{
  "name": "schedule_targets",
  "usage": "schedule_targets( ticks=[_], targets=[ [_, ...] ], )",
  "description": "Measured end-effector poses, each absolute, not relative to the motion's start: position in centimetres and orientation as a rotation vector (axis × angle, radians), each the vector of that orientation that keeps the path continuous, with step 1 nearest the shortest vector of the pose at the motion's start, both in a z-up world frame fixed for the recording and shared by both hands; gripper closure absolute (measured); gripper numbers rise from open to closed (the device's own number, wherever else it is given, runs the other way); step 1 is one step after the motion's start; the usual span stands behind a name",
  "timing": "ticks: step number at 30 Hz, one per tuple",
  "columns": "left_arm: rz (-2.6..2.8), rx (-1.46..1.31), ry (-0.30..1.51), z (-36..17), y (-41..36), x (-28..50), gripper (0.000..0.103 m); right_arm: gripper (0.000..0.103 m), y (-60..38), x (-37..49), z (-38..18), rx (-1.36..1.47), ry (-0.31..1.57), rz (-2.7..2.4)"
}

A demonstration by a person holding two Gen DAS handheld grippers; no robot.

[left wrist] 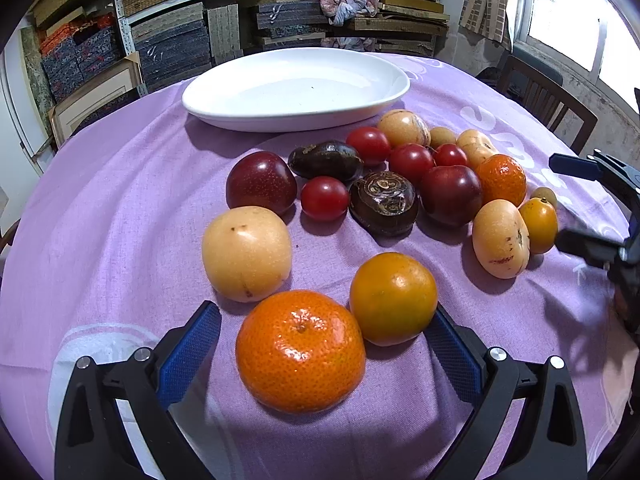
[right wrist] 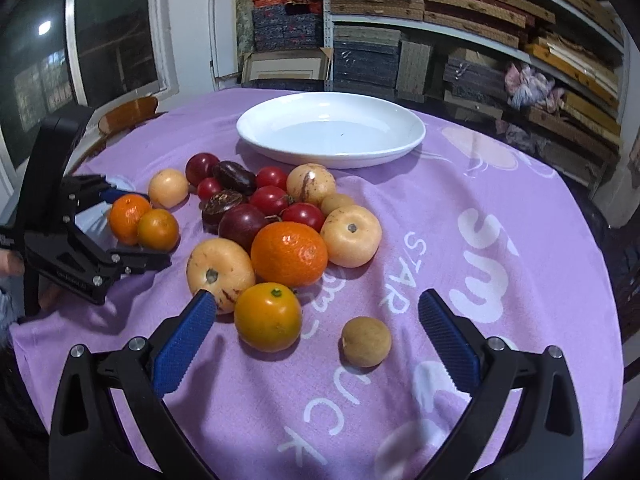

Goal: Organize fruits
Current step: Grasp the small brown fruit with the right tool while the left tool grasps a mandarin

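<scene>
A pile of fruit lies on the purple cloth (left wrist: 120, 208): tangerines, red tomatoes (left wrist: 325, 198), dark plums, pale yellow melons (left wrist: 247, 253). Behind it stands an empty white plate (left wrist: 296, 88), also in the right wrist view (right wrist: 332, 128). My left gripper (left wrist: 325, 312) is open, its fingers on either side of a big tangerine (left wrist: 300, 350) and an orange-yellow fruit (left wrist: 393, 298). My right gripper (right wrist: 317, 299) is open too, low over the cloth, with an orange-yellow fruit (right wrist: 267, 317) and a small brown longan (right wrist: 366, 341) between its fingers.
Each gripper shows in the other's view: the right gripper (left wrist: 580, 204) at the pile's right edge, the left gripper (right wrist: 146, 226) at its left edge. Shelves of stacked boxes (right wrist: 460, 20) stand behind the table. A wooden chair (left wrist: 548, 100) sits at the far right.
</scene>
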State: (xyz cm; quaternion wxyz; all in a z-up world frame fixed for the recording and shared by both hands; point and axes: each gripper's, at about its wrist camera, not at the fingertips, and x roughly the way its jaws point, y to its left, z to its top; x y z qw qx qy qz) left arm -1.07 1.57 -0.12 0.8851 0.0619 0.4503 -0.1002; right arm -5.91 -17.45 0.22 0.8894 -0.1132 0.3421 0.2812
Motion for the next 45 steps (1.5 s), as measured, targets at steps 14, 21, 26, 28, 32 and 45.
schedule_targets(
  ticks=[14, 21, 26, 28, 32, 45],
  targets=[
    [-0.214, 0.125, 0.937, -0.1, 1.7, -1.2, 0.003, 0.064, -21.8, -6.0, 0.7, -0.159, 0.730, 0.538],
    [-0.214, 0.124, 0.937, -0.1, 1.7, -1.2, 0.003, 0.078, -19.9, -5.6, -0.6, -0.283, 0.758, 0.528],
    [-0.214, 0.124, 0.937, -0.1, 1.7, -1.2, 0.003, 0.077, -18.8, -5.3, -0.8, -0.326, 0.752, 0.532],
    [-0.214, 0.124, 0.937, -0.1, 1.7, -1.2, 0.003, 0.073, -18.7, -4.7, -1.5, -0.330, 0.803, 0.533],
    [-0.214, 0.124, 0.937, -0.1, 1.7, -1.2, 0.003, 0.076, -18.9, -4.2, -1.8, -0.303, 0.828, 0.557],
    [-0.214, 0.123, 0.937, -0.2, 1.7, -1.2, 0.003, 0.076, -15.4, 1.5, 5.7, -0.255, 0.693, 0.590]
  ],
)
